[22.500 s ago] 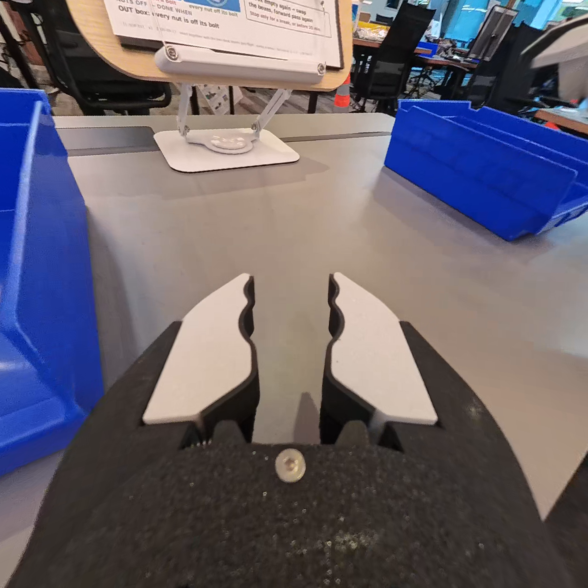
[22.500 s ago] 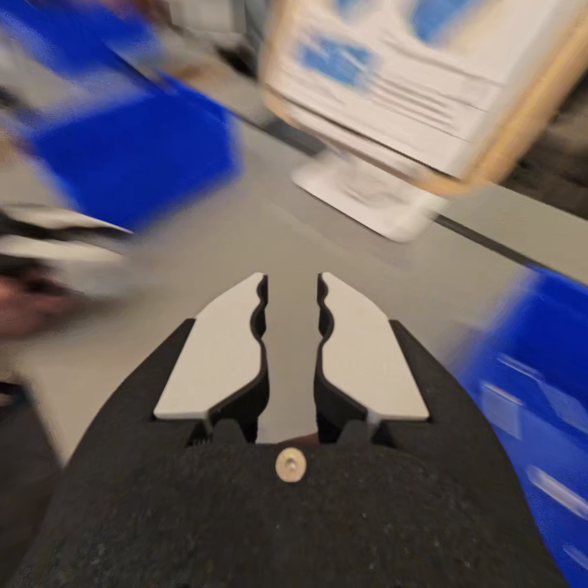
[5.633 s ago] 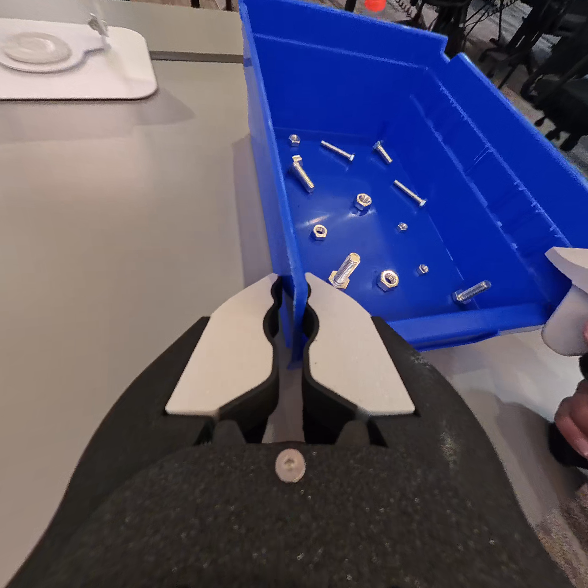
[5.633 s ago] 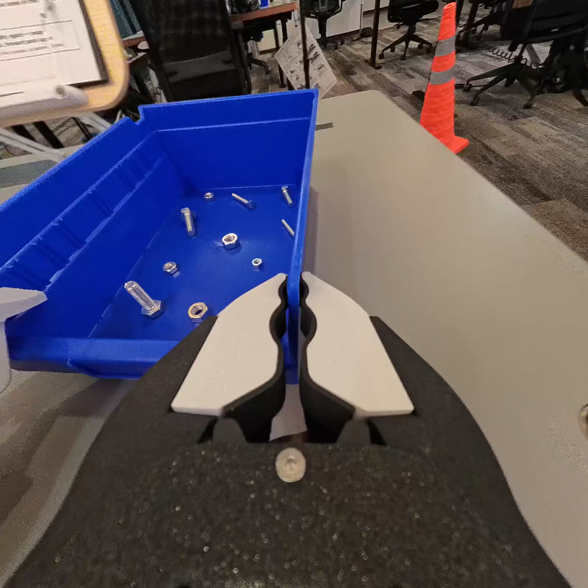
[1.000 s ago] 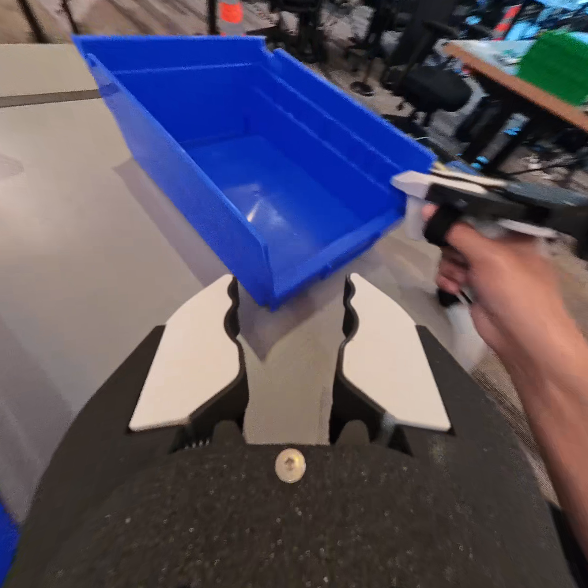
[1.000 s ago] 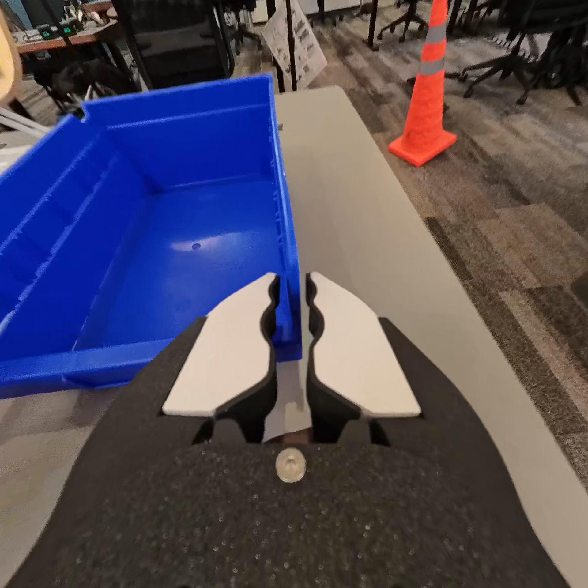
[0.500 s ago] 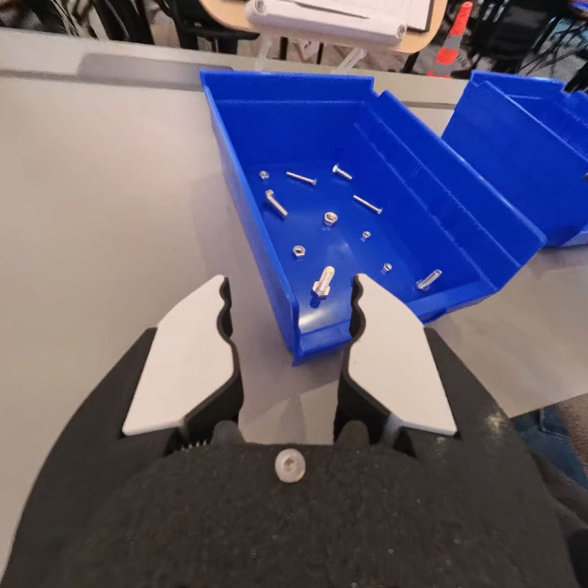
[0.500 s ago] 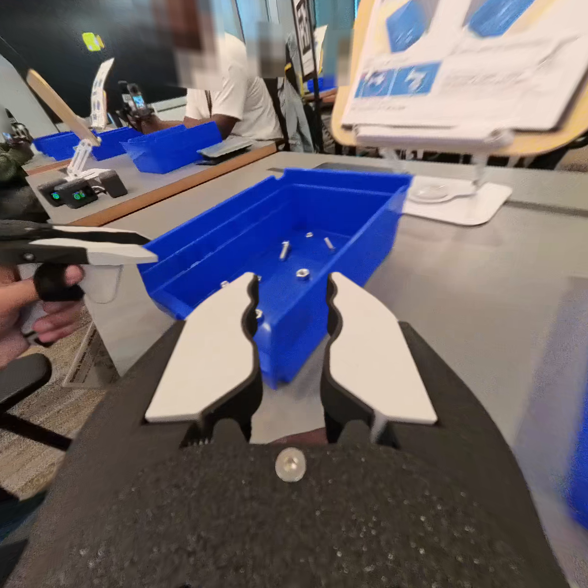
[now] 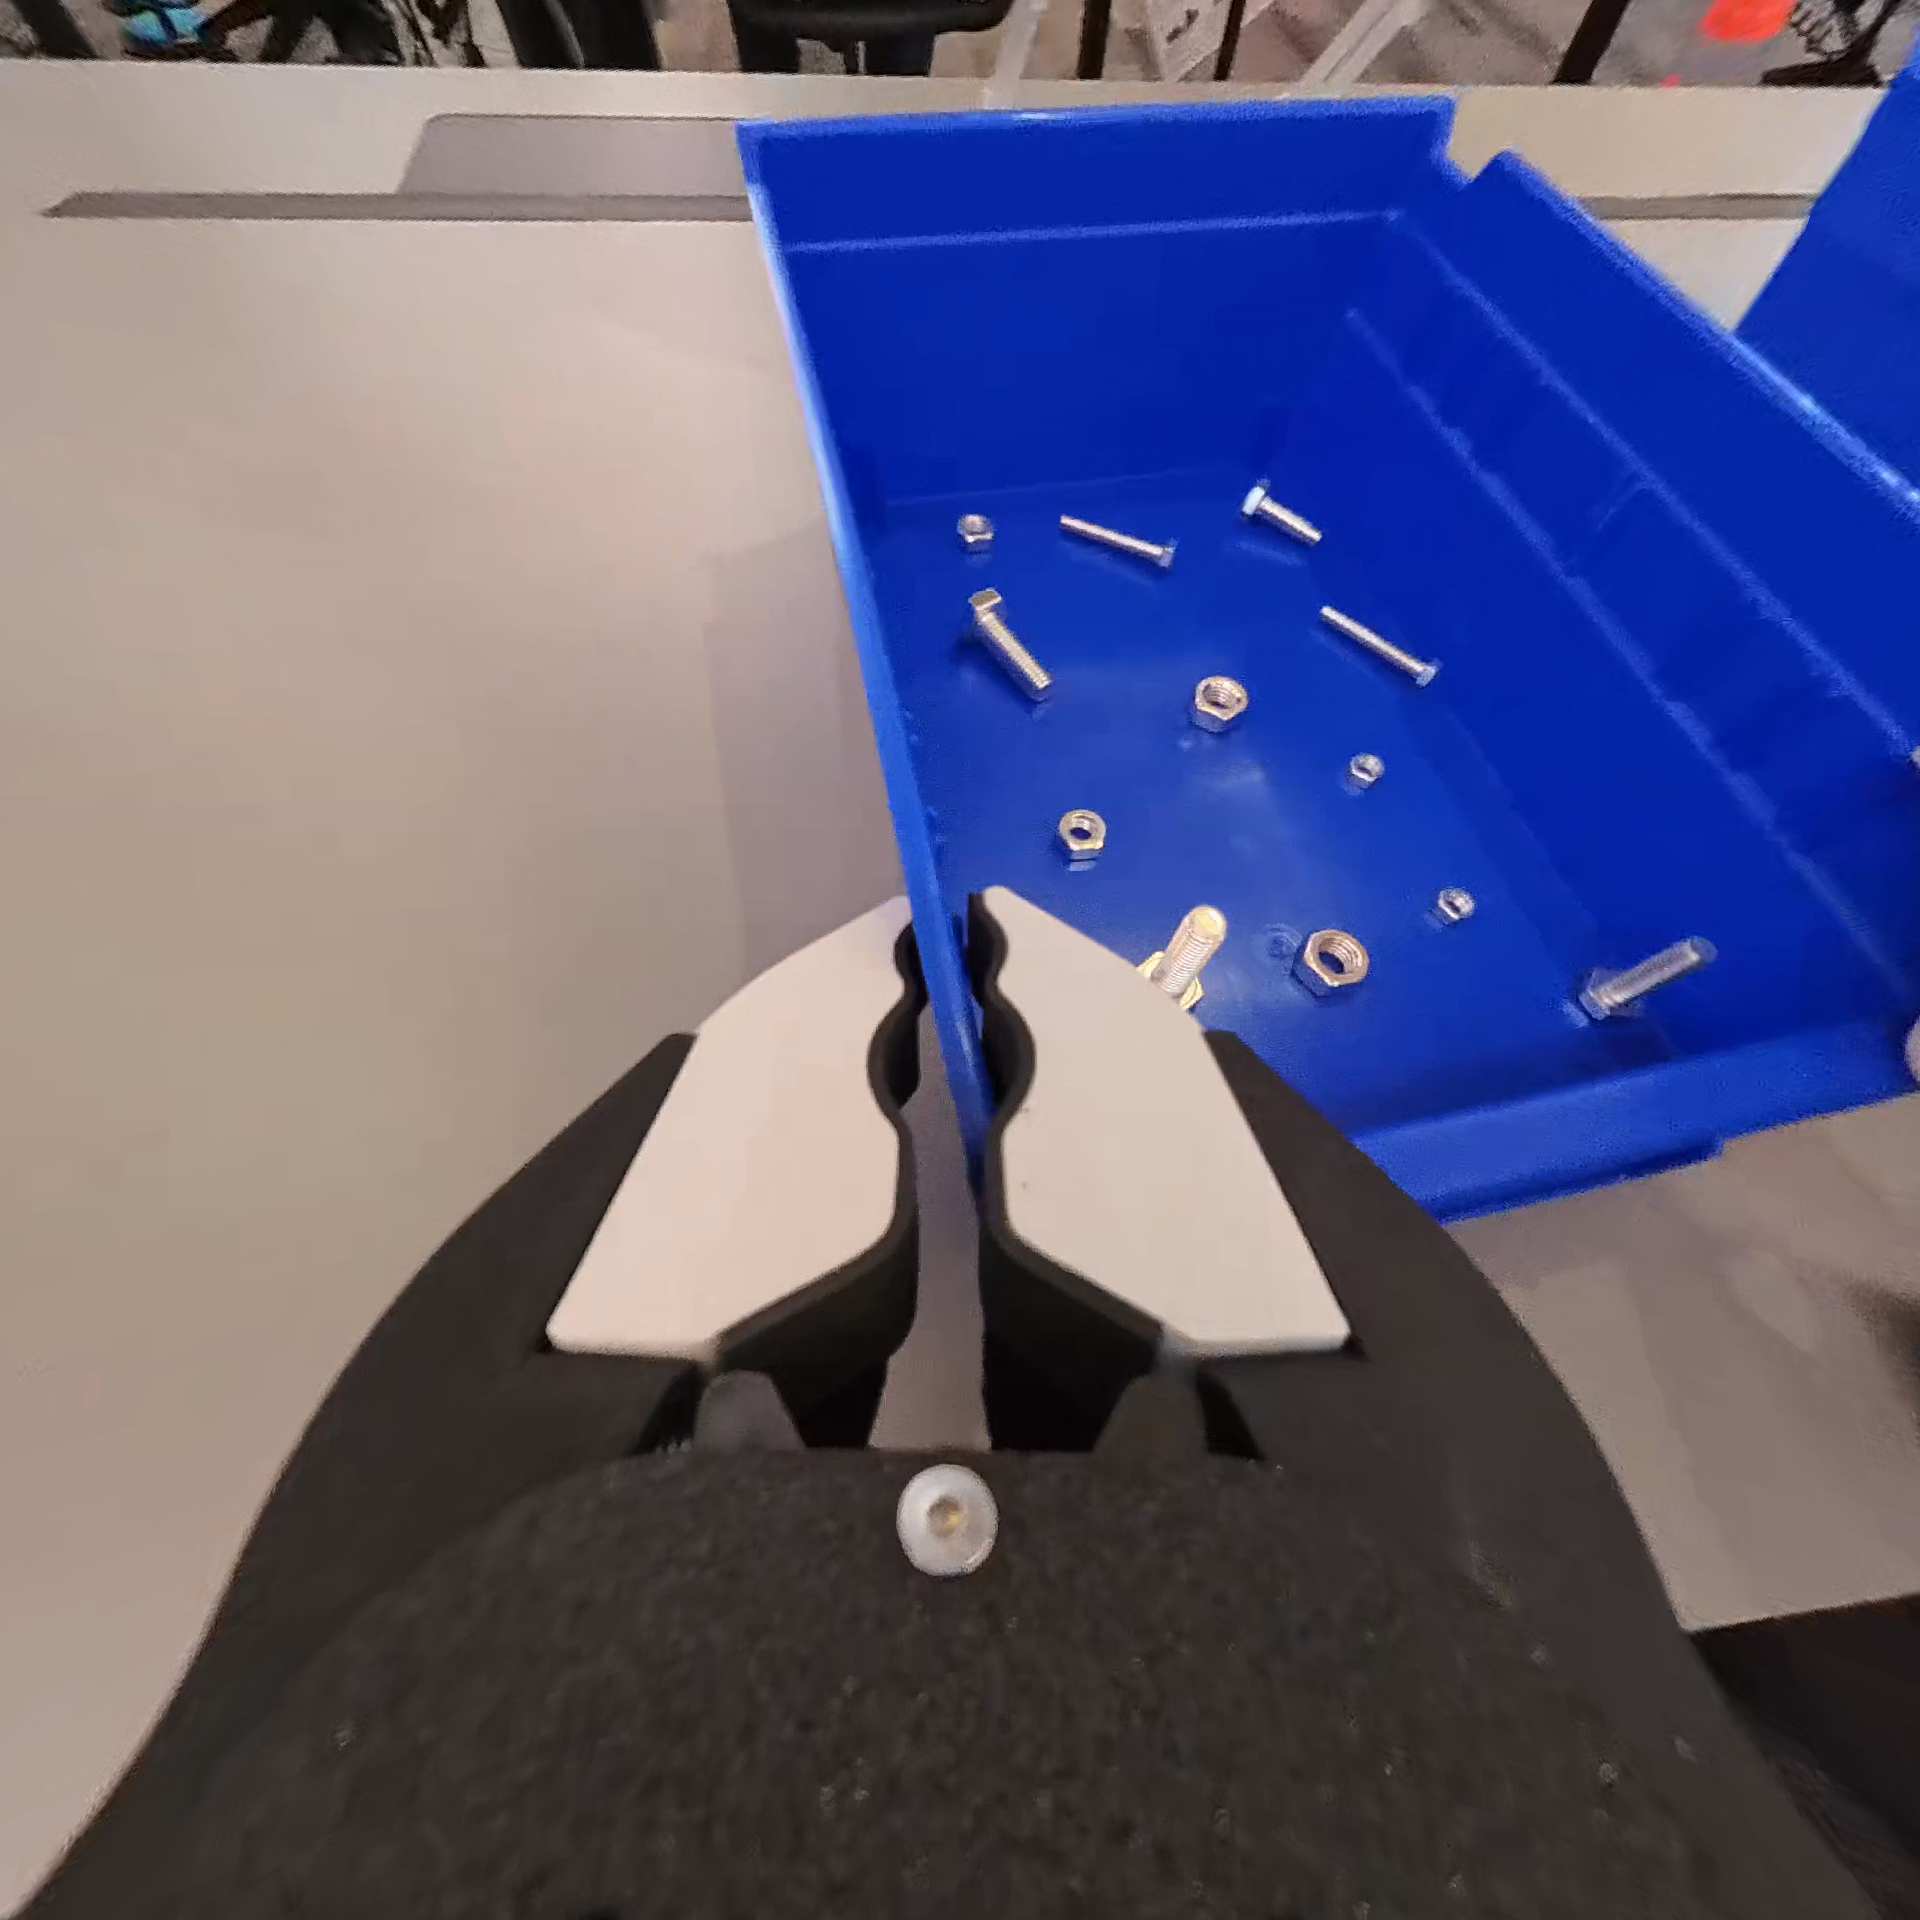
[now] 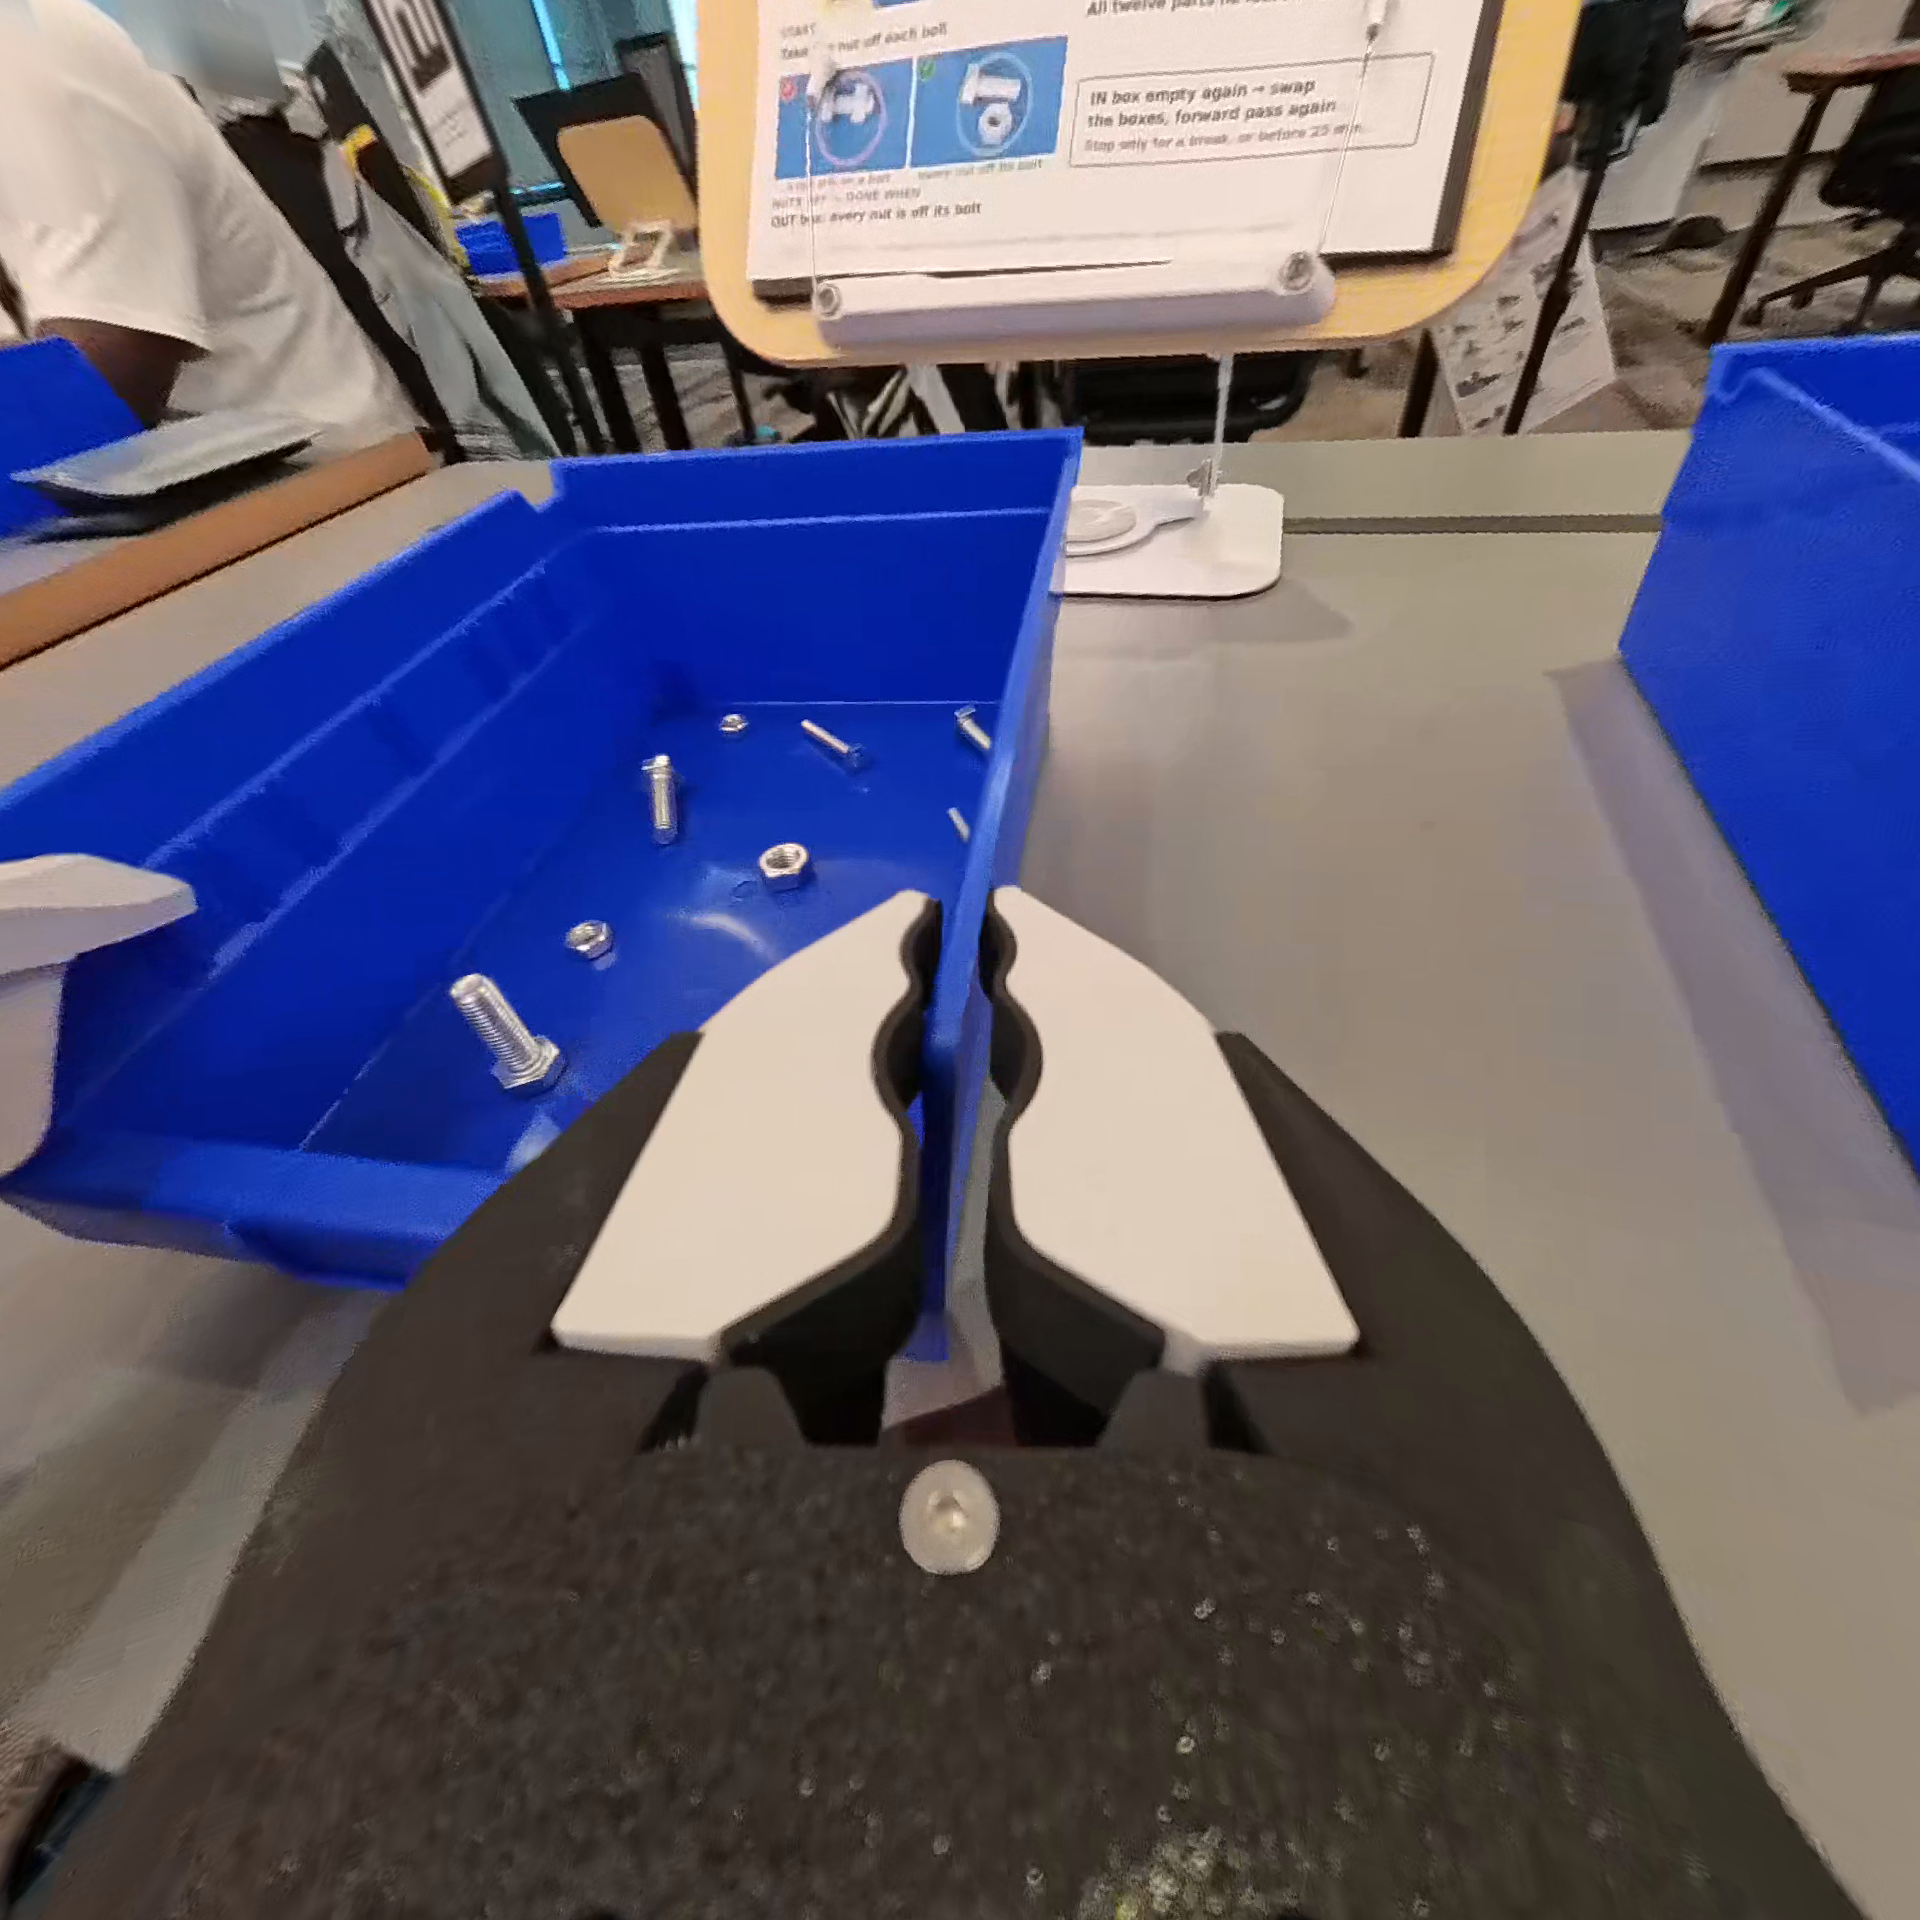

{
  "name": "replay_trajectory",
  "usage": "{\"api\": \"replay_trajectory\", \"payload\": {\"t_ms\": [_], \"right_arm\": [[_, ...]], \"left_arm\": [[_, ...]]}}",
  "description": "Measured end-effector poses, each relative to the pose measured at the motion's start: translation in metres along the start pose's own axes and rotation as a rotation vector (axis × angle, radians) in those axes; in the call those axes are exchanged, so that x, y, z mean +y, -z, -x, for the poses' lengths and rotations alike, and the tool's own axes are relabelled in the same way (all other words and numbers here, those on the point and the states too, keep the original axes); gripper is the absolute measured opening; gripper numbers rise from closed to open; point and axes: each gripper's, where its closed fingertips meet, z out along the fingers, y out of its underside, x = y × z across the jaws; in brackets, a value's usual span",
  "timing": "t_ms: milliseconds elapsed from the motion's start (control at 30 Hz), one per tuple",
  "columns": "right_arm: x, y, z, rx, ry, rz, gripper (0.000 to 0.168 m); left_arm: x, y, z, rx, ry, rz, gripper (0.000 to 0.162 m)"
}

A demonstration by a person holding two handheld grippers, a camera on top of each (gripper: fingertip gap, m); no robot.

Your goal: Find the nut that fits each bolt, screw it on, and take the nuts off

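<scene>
Left wrist view: left gripper [image 9: 943, 914], white-faced fingers on black foam body, pinched tight on the left side wall of the open blue plastic bin [image 9: 1039, 343], which sits on the grey table [image 9: 364, 623]. Inside the bin, ahead and right of the gripper: loose silver bolts, one thick bolt [image 9: 1179, 961] just beside the right finger, and loose hex nuts, the largest nut [image 9: 1332, 961] near that bolt. A second blue bin [image 9: 1860, 312] lies far right.

Right wrist view: right gripper [image 10: 961, 914], fingers clamped on the same bin's [image 10: 810, 582] right wall. Left of the gripper, a thick bolt [image 10: 504, 1029]; ahead, a hex nut [image 10: 784, 864]. The left gripper's finger [image 10: 73, 904] shows at the far left edge. A white-footed document stand [image 10: 1164, 530] stands beyond.
</scene>
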Motion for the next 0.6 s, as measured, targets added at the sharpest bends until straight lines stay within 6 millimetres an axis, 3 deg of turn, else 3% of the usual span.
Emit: {"api": "replay_trajectory", "payload": {"t_ms": [133,333,467,600], "right_arm": [[-0.005,-0.007,0.036,-0.013,-0.040,0.001,0.006],[-0.022,-0.041,0.123,-0.038,-0.032,-0.029,0.007],[-0.028,-0.069,0.178,-0.034,-0.008,-0.013,0.008],[-0.017,-0.094,0.208,-0.008,0.002,0.030,0.009]], "left_arm": [[-0.008,0.012,0.035,-0.037,0.026,-0.018,0.005],[-0.034,0.022,0.128,-0.120,0.037,-0.076,0.004],[-0.043,0.011,0.191,-0.131,0.099,-0.085,0.003],[-0.041,-0.006,0.228,-0.135,0.136,-0.076,0.003]]}}
